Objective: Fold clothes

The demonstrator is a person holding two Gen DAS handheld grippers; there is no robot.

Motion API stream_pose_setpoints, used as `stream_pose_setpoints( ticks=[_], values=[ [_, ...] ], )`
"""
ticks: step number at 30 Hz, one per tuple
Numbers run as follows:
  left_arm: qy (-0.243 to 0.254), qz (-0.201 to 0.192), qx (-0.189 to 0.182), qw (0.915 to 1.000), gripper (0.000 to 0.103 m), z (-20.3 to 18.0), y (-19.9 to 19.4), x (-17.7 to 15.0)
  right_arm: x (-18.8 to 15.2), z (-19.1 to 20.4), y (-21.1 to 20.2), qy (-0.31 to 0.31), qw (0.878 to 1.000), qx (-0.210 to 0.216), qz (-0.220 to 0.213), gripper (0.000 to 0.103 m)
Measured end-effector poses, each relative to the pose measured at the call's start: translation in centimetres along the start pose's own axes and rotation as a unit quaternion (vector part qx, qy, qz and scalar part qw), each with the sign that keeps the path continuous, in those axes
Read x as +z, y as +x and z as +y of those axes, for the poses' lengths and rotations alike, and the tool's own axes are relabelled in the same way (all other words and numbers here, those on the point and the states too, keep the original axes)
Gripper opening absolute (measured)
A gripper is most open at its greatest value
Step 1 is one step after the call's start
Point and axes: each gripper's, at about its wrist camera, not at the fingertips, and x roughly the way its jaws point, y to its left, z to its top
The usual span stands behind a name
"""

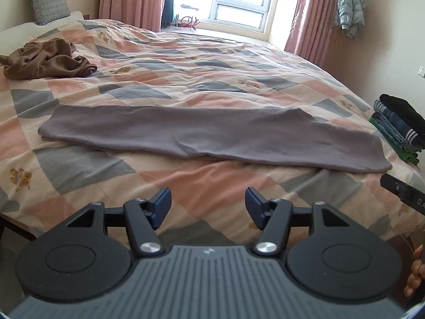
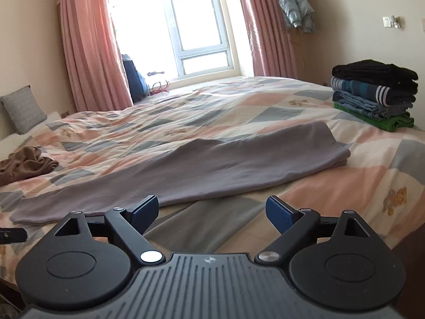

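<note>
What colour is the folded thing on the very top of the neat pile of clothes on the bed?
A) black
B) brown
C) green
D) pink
A: the pile of folded clothes near the right edge of the bed has a black garment on top, with striped and blue pieces under it and a green piece at the bottom.

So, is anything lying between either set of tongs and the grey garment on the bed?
Nothing visible. Both the left tongs and the right tongs are open, with only bare quilt before the grey garment. The brown garment and folded stack lie well aside.
</note>
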Motion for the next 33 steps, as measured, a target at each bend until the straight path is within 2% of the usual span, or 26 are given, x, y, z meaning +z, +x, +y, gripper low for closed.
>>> stream_pose_setpoints(
  ticks=[3, 7, 12, 17, 24, 28, 33],
  values=[
    [0.013, -0.008, 0.001, 0.9999, 0.061, -0.7, -1.5, -0.8, -0.3, 0.5, -2.2, 0.001, 1.0, 0.004, -0.009, 0.094],
    [0.038, -0.028, 0.004, 0.9988, 0.067, -1.7, -3.2, -1.3, -0.3, 0.4, -4.3, 0.009, 1.0, -0.006, -0.022, 0.097],
    [0.067, -0.037, 0.011, 0.997, 0.07, -2.9, -3.0, -0.9, -0.1, 0.1, -5.1, 0.012, 0.999, -0.02, -0.03, 0.1],
    [0.077, -0.016, 0.016, 0.9967, 0.075, -3.6, -0.1, 0.3, 0.3, -0.5, -3.2, 0.018, 0.999, -0.03, -0.016, 0.1],
    [0.096, 0.034, 0.032, 0.9943, 0.076, -4.5, 6.9, 1.3, 0.4, -1.2, 2.0, 0.013, 0.998, -0.048, 0.025, 0.101],
    [0.079, 0.069, 0.027, 0.9941, 0.077, -3.9, 10.6, 0.8, -0.8, -1.4, 4.9, 0.017, 0.997, -0.051, 0.054, 0.1],
    [-0.008, 0.055, -0.027, 0.9981, 0.077, 0.2, 12.2, 0.0, -2.4, -1.0, 7.3, 0.02, 0.998, -0.032, 0.058, 0.1]
  ],
)
